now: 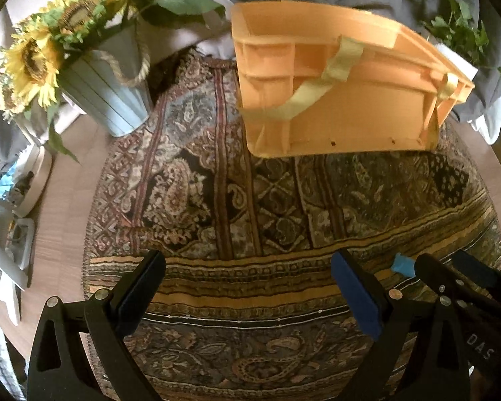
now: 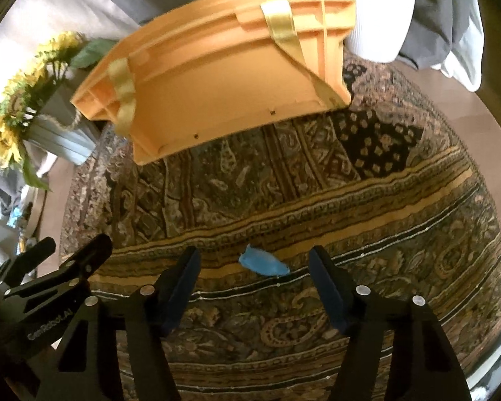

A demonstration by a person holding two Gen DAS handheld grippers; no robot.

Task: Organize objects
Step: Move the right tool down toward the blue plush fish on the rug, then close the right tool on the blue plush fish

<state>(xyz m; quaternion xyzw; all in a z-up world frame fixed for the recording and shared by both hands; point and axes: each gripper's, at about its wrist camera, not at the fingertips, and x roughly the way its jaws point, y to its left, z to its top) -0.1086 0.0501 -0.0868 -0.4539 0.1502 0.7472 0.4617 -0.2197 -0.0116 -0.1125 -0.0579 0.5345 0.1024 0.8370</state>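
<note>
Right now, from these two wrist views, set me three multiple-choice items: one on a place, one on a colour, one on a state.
1. Where does the small blue object lie?
A. inside the crate
B. on the patterned cloth, ahead of the right gripper
C. in the flower bucket

2. What colour is the crate?
A. green
B. white
C. orange

3. How do the left gripper's fingers stand?
A. apart, with nothing between them
B. clamped on the crate
C. shut on a flower

Answers: 1 B, it rests on the cloth between the fingers' line of sight; 2 C, its ribbed walls are orange; 3 A, only cloth shows in the gap.
</note>
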